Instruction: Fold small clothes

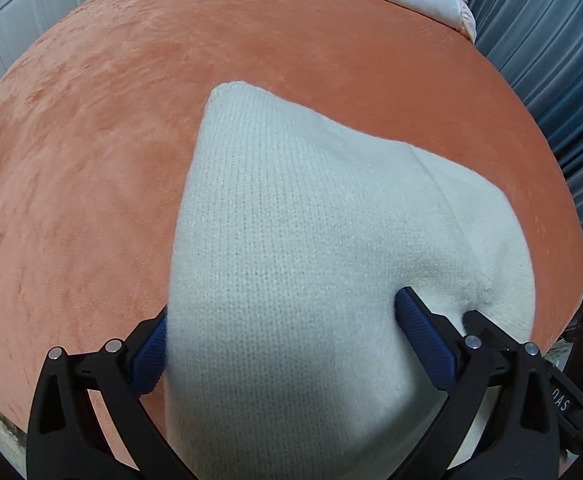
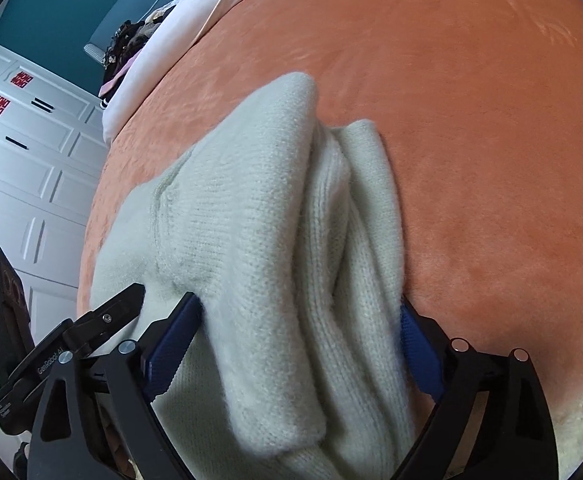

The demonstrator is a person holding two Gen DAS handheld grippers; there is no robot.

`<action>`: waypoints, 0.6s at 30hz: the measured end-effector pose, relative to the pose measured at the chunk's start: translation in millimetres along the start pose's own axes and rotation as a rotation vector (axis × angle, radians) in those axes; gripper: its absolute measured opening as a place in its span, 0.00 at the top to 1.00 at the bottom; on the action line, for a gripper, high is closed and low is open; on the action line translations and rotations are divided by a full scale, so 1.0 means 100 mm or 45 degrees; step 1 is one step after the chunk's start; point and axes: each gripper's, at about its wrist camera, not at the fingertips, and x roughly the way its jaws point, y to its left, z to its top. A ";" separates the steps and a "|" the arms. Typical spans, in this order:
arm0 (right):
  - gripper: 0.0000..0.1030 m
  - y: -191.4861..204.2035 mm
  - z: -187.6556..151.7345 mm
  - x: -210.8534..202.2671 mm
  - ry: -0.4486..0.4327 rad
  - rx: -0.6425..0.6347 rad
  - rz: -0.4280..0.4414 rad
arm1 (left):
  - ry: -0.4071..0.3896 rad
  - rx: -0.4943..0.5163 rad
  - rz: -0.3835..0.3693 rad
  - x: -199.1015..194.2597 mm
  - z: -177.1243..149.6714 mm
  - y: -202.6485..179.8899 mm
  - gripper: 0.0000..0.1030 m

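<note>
The white knit garment (image 1: 291,248) lies bunched on the orange plush bed cover (image 1: 91,160), running out ahead of both tongs, with its near end between their blades. The left tongs (image 1: 283,344) stand spread wide, the blue pads at either edge of the fabric and not visibly pinching it, so the cloth looks released on this side. The right tongs (image 2: 299,340) are likewise splayed wide; the knit passes between their pads in a thick roll of several layers, with a ribbed fold (image 2: 331,208) standing up just ahead of them, and nothing appears clamped. As a judgement, a fold has just been laid and the cloth let go, or a fresh grip is about to be taken. The risks follow from how the fabric sits. The fuzzy knit could catch on the toothed pads and lift with either pair of tongs as they withdraw, dragging the fold open. The piled ridge ahead of the right tongs is uneven, so pressing or folding over it would probably give a lumpy, skewed bundle. A new grip taken here might seize only the top layer, letting the lower layers slide on the plush cover. The far corner of the garment, well ahead of the left tongs, could also swing askew.
</note>
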 end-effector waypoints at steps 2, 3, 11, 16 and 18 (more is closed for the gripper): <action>0.23 0.03 0.00 0.00 -0.002 0.006 0.022 | 0.012 0.003 0.000 0.00 0.01 -0.01 0.04; 0.27 0.03 -0.01 -0.01 -0.001 0.020 0.037 | 0.019 0.004 -0.001 -0.01 0.01 -0.01 0.04; 0.60 0.23 -0.10 -0.38 -0.078 0.008 0.044 | -0.025 0.117 -0.049 -0.36 -0.02 -0.14 0.41; 0.60 0.25 -0.30 -0.87 -0.164 0.035 0.086 | 0.004 0.081 -0.202 -0.63 -0.07 -0.12 0.49; 0.60 0.29 -0.37 -1.09 -0.207 0.021 0.102 | -0.009 0.095 -0.243 -0.76 -0.15 -0.18 0.49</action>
